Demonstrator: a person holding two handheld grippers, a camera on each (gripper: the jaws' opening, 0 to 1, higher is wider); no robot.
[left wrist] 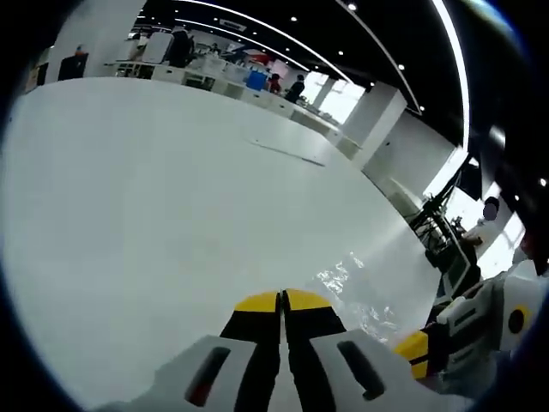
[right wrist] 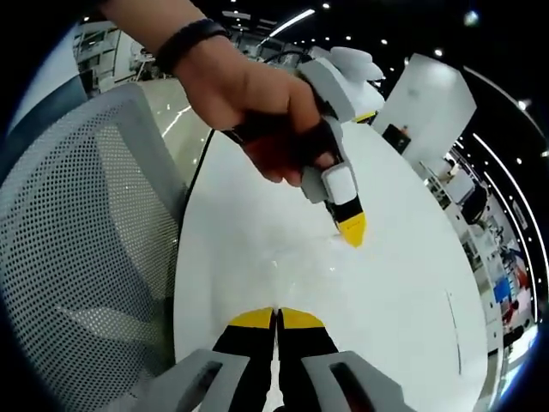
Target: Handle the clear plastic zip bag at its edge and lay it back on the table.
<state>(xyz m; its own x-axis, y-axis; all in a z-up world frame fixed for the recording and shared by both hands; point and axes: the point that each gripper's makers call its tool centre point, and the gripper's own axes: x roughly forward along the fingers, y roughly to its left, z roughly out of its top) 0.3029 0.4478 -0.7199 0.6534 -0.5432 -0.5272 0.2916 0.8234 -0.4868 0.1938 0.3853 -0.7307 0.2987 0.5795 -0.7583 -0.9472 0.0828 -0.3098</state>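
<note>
In the left gripper view, the left gripper (left wrist: 281,300) is seen with its yellow-tipped jaws pressed together, nothing visibly caught between them. The clear zip bag (left wrist: 360,292) is laid flat on the white table (left wrist: 154,197), just ahead and to the right of those tips. The right gripper (right wrist: 276,318) is likewise clenched, the bag (right wrist: 300,257) just beyond its tips, and the left gripper (right wrist: 352,225) is held there by a hand (right wrist: 249,103), beside a mesh chair (right wrist: 77,240)

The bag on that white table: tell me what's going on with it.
A person holds a claw in each hand over the white table. The clear bag lies crumpled on the tabletop just ahead of both. The left claw and the right claw are both shut. I cannot tell whether either pinches the bag's edge. A mesh chair stands beside the table.
</note>
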